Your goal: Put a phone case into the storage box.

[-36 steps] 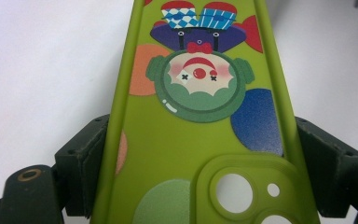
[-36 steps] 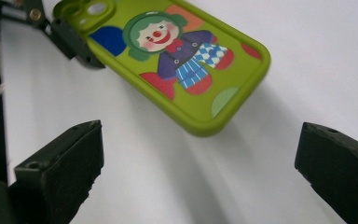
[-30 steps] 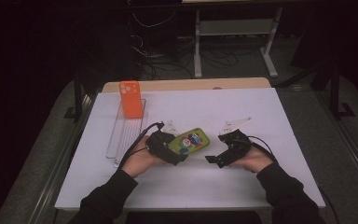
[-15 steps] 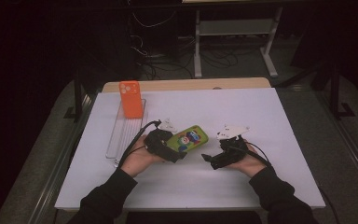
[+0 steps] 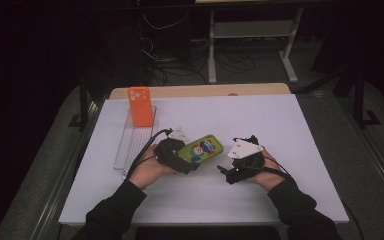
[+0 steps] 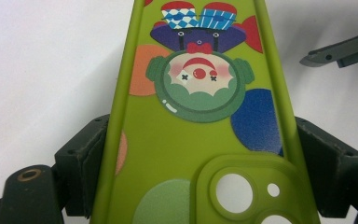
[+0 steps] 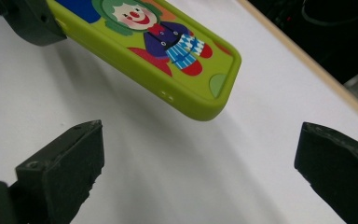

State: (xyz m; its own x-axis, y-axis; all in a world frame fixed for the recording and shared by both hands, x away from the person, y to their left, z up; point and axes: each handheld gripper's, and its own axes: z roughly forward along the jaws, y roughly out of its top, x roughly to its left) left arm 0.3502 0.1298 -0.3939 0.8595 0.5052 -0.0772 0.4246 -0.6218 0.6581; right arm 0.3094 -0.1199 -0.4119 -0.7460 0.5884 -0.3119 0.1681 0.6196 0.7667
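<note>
My left gripper (image 5: 192,159) pinches the green clown phone case (image 5: 201,148) by its long edges at the camera end, lifted off the white table (image 5: 280,120). My right gripper (image 5: 225,172) hangs spread wide, just short of the case's free end. Bare tabletop between them; orange case (image 5: 140,105) well back-left.

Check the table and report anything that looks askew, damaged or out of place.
Nothing looks damaged or spilled. The green clown phone case is clamped in the left tongs, held off the white table. The right tongs are open beside it. The orange case stands on a clear rack.
</note>
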